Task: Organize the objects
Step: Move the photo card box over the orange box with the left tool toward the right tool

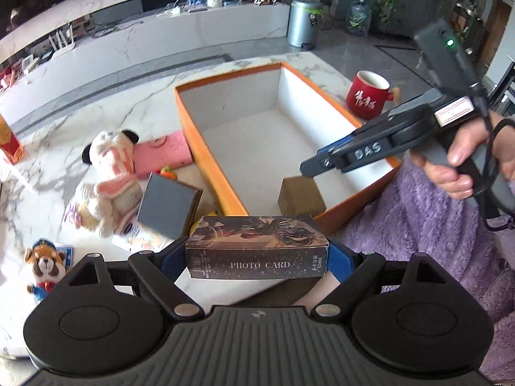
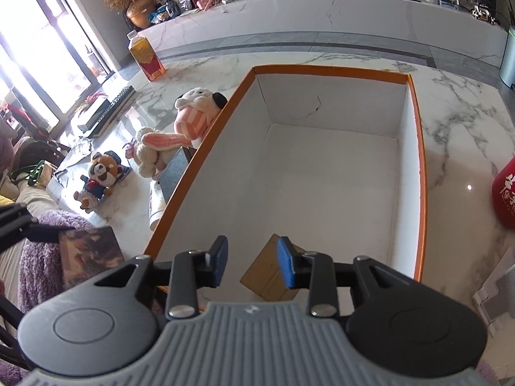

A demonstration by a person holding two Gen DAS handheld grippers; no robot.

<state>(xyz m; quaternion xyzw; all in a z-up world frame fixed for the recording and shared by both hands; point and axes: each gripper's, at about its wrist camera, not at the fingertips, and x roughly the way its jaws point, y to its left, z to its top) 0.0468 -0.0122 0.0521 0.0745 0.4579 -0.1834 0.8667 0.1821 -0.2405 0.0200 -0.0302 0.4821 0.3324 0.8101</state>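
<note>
While the orange box (image 2: 418, 148) sits on the marble tabletop (image 2: 457, 122) with its white inside almost bare, a single small brown carton (image 2: 267, 276) lies on its floor at the near end, close to the near wall. Above that carton the right tool (image 2: 252, 263) hangs with its blue pads parted and nothing pressed between them; the carton shows in the gap and under the right pad, though contact cannot be told. Just outside the box's near wall, the left tool (image 1: 257, 257) is clenched on a dark photo card box (image 1: 257, 254), pads pressing its two short ends, lifted clear of the tabletop. To the left of the orange box lie a white and pink plush dog (image 1: 109, 173), a pink case (image 1: 164, 154), a grey block (image 1: 167, 206) and a small raccoon plush (image 1: 45, 263). To the box's right stands a red mug (image 1: 368, 95).
</note>
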